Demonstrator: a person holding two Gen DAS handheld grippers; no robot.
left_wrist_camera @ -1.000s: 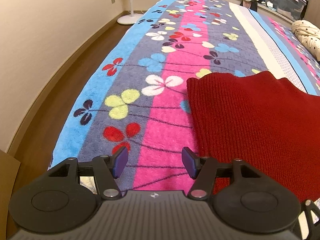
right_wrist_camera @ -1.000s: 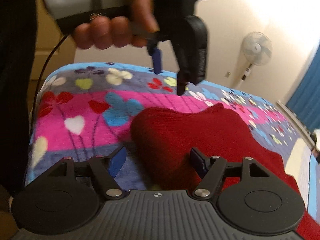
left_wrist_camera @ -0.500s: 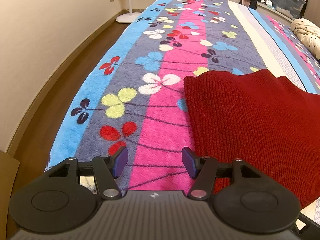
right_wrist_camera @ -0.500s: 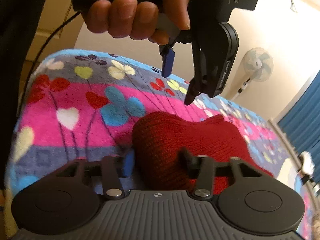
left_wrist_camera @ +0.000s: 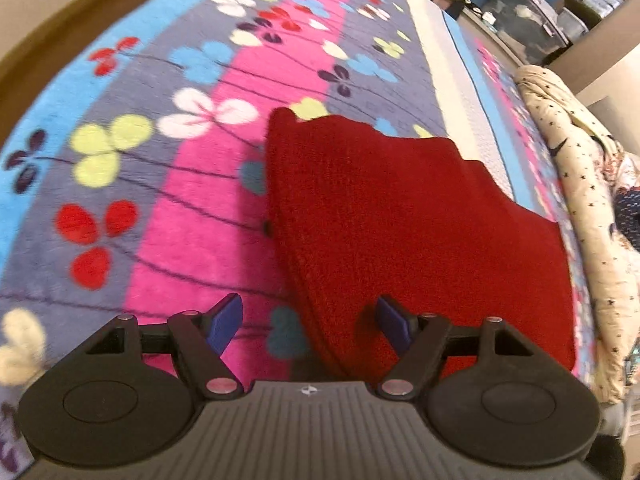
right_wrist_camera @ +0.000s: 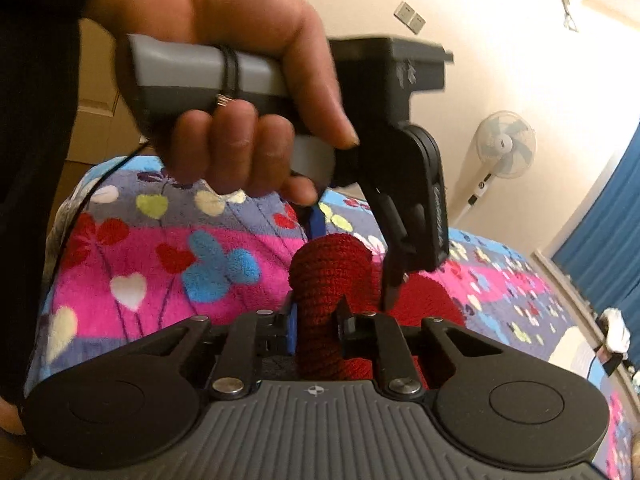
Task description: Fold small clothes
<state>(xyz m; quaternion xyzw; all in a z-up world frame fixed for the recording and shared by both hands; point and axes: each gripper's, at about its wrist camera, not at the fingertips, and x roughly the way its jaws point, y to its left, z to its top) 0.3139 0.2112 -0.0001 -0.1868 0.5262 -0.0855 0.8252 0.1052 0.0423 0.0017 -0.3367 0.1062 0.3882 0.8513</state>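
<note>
Floral fleece covers the bed, and one red knitted garment lies on it, right of the pink stripe. Two hand-held grippers work: the left hand-held gripper, now nearer than before, straddles its near left edge, spread wide; the right hand-held gripper has since clamped a raised fold.

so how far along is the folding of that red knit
Early on. Done: the red knit garment lies spread on the floral blanket. In hand: the right gripper is shut on a bunched edge of it, while the left gripper, open, straddles the near edge without pinching. Left: no completed fold shows yet, so lifting and folding over remain.
</note>
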